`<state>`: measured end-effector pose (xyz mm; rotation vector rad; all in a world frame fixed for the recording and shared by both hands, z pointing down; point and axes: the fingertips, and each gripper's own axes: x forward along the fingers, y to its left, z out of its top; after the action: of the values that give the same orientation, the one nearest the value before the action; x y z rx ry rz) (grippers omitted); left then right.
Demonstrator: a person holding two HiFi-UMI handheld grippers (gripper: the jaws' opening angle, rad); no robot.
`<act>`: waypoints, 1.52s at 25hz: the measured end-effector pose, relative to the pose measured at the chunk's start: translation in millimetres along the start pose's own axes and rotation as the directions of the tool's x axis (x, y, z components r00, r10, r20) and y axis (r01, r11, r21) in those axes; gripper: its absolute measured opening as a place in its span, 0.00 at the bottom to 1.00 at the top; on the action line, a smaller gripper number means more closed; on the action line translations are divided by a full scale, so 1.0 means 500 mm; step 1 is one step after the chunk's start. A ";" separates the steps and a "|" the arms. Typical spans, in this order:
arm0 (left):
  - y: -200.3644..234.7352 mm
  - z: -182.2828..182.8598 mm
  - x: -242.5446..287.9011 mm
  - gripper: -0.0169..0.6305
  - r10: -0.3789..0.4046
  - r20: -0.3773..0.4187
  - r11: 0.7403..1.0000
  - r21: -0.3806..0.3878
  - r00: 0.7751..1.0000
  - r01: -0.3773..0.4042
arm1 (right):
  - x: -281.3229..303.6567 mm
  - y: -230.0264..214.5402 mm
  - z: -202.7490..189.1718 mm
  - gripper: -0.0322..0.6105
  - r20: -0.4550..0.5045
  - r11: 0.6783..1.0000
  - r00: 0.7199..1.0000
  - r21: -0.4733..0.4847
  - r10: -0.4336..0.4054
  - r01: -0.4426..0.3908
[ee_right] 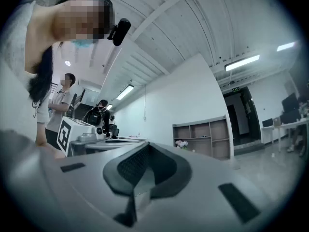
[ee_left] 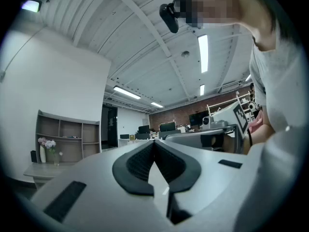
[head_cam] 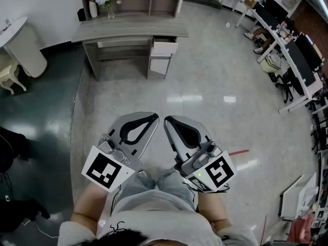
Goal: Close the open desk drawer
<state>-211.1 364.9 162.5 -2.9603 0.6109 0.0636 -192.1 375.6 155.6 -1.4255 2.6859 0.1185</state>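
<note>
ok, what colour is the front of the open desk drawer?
White: the drawer front stands out against the grey-brown desk. It shows best in the head view.

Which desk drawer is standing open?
The top drawer at the desk's right end: its white front juts out beyond the lower drawer beneath it.

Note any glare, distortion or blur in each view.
Head view: fisheye curves the room; lamp reflections glare on the glossy floor; desk sharp. Left gripper view: dark round border, ceiling lamp blown out, left claw soft. Right gripper view: same border, right claw soft.
</note>
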 end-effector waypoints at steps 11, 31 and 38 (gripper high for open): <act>-0.001 0.008 -0.011 0.04 -0.017 0.010 1.000 0.009 1.000 0.017 | 0.003 0.012 0.006 0.06 0.006 1.000 1.000 0.005 -0.006 0.006; 0.120 -0.022 0.076 0.05 0.045 0.025 0.999 -0.013 0.999 -0.045 | 0.063 -0.117 -0.015 0.06 0.004 1.000 1.000 0.009 -0.019 0.019; 0.207 -0.033 0.185 0.04 0.071 0.024 0.997 0.004 0.997 -0.071 | 0.143 -0.243 -0.029 0.06 0.008 0.999 1.000 0.025 0.024 -0.024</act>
<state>-166.7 232.3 161.6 -2.9287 0.7123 0.1037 -132.0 247.5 158.6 -1.3829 2.6893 0.0923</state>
